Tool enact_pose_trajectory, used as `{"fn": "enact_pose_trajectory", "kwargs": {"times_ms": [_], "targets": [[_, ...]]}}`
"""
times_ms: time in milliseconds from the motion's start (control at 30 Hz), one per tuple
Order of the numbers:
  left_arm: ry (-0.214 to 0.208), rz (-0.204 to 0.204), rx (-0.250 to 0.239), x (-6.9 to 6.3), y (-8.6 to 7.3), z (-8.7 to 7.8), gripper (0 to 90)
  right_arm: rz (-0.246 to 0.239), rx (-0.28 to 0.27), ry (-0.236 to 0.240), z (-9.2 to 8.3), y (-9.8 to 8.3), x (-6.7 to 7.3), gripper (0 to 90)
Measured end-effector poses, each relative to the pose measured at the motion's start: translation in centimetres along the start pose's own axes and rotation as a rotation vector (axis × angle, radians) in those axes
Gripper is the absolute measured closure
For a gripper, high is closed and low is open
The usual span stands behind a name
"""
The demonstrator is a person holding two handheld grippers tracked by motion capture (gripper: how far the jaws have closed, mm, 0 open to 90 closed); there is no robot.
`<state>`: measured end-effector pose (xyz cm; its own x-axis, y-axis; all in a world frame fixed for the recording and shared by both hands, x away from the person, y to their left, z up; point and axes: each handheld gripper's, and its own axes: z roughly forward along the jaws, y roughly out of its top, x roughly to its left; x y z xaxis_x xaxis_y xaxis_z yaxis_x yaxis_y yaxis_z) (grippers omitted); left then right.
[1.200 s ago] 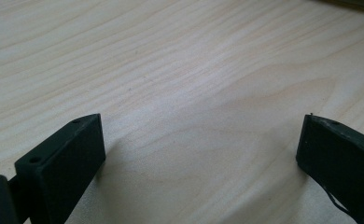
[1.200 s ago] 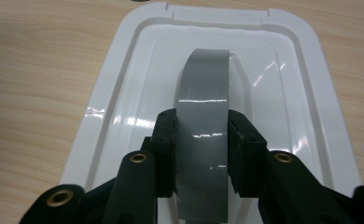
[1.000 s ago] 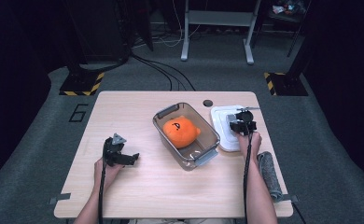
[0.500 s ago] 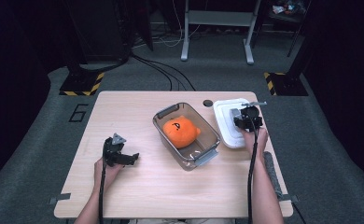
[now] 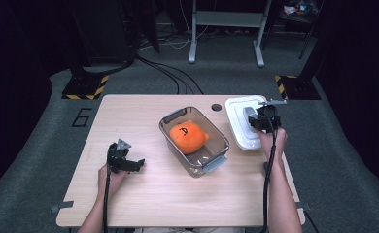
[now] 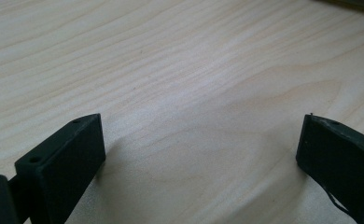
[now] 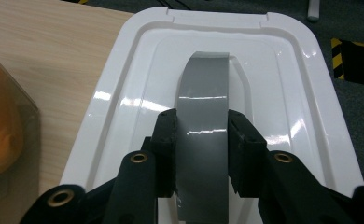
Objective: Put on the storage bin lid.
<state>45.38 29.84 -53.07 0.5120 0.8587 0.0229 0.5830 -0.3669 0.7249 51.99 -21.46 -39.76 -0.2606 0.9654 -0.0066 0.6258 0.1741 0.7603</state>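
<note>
The white lid (image 5: pixel 243 124) lies at the counter's (image 5: pixel 168 194) far right. At the near left, the left gripper (image 5: pixel 124 162) rests on bare wood, jaws wide apart. In the middle, a clear bin (image 5: pixel 214 160) holds an orange plush (image 5: pixel 187 137). The right gripper (image 7: pixel 201 135) clamps the lid's grey handle (image 7: pixel 203 88).

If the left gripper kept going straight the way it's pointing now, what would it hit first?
Most likely the bare table. The left gripper has open jaws aimed down at the wood, with nothing between them. In the high view the bin sits further along, so only a shallower angle would reach it.
</note>
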Motion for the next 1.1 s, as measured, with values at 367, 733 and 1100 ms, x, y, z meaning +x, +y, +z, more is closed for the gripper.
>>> {"fn": "enact_pose_trajectory", "kwargs": {"times_ms": [367,733,1100], "targets": [[0.001,-0.006,0.000,0.0,0.0,0.0,0.9,-0.029,-0.018,0.031,-1.9,1.5,0.7,66.9],[0.001,-0.006,0.000,0.0,0.0,0.0,0.8,-0.066,-0.037,0.066,-3.9,2.9,2.2,66.9],[0.001,-0.007,0.000,0.0,0.0,0.0,0.8,-0.123,-0.047,0.125,-5.2,3.9,4.9,66.8]]}}
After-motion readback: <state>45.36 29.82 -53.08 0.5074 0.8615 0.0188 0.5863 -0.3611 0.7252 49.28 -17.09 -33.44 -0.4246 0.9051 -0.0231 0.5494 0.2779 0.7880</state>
